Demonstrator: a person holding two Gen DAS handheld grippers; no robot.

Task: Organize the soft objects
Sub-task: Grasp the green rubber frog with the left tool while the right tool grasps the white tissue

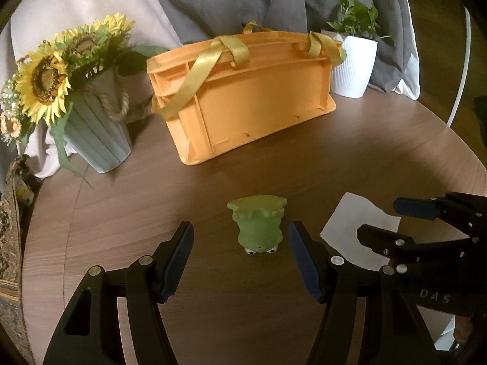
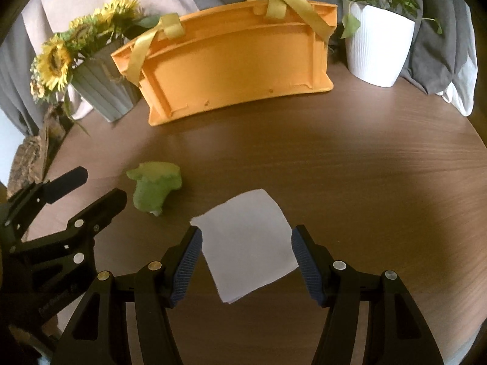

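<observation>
Wood-grain brown laminate covers the round desk (image 2: 350,164) I am working over, with a curved seam near its left rim in the left wrist view. Behind it hang grey and beige drapes (image 1: 213,0), bunched in folds. At the back of the desk stands an orange plastic crate (image 1: 243,94) with yellow satin ribbon handles (image 1: 197,70); to its left is a ribbed grey-green pot of artificial sunflowers (image 1: 61,70), to its right a ribbed white pot holding a leafy green plant (image 1: 354,60). My left gripper (image 1: 240,238) has its fingers (image 1: 182,258) spread apart, empty, and the small green rubber frog toy (image 1: 258,225) lies on the desk between them, eyes toward me, touching neither finger as far as I can tell. My right gripper (image 2: 246,243) also has its fingers (image 2: 304,261) wide apart, holding nothing, with a square of folded white tissue (image 2: 246,240) lying flat on the desk between them. In the right wrist view the frog sits just left of the tissue, apart from it, and both lie well in front of the crate. A patterned fabric edge (image 1: 9,243) shows beyond the desk's left side.
</observation>
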